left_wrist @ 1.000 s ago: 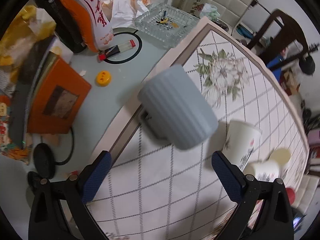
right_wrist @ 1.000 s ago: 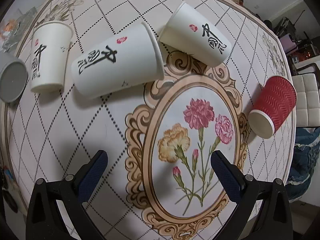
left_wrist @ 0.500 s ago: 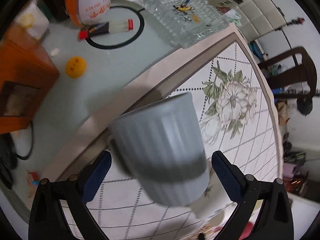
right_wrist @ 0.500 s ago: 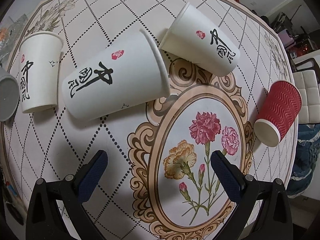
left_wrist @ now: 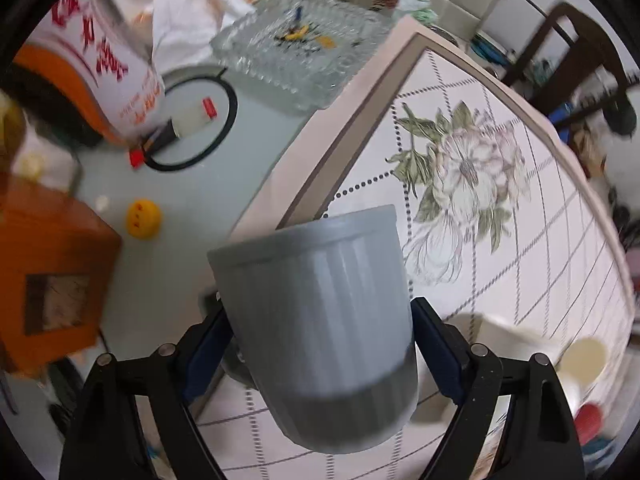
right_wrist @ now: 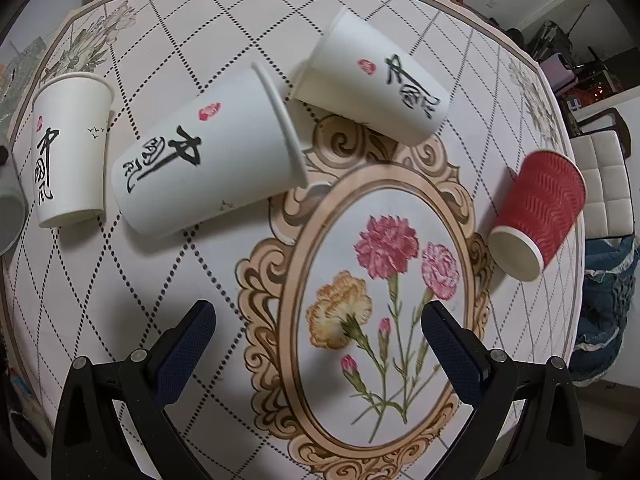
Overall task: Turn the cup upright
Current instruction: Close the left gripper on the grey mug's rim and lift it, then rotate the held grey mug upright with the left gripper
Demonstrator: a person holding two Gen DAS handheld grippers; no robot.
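A grey ribbed cup [left_wrist: 320,320] fills the lower middle of the left wrist view, its rim end pointing away. My left gripper [left_wrist: 320,344] has a blue pad pressed against each side of it and holds it over the table's edge. My right gripper [right_wrist: 318,340] is open and empty above the flower medallion [right_wrist: 384,288]. In the right wrist view two white paper cups [right_wrist: 208,160] [right_wrist: 372,84] and a red ribbed cup [right_wrist: 540,208] lie on their sides. A third white cup [right_wrist: 68,148] is at the left. The grey cup's edge [right_wrist: 10,208] shows at the far left.
A glass ashtray [left_wrist: 296,44], an orange-and-white container [left_wrist: 100,64], a yellow cap [left_wrist: 143,218] and an orange box [left_wrist: 48,280] sit on the grey surface left of the patterned tablecloth [left_wrist: 500,260]. A dark chair [left_wrist: 580,40] stands behind.
My left gripper has closed in on the grey cup and its pads now clamp both sides; the cup fills more of the view. The right gripper has barely moved.
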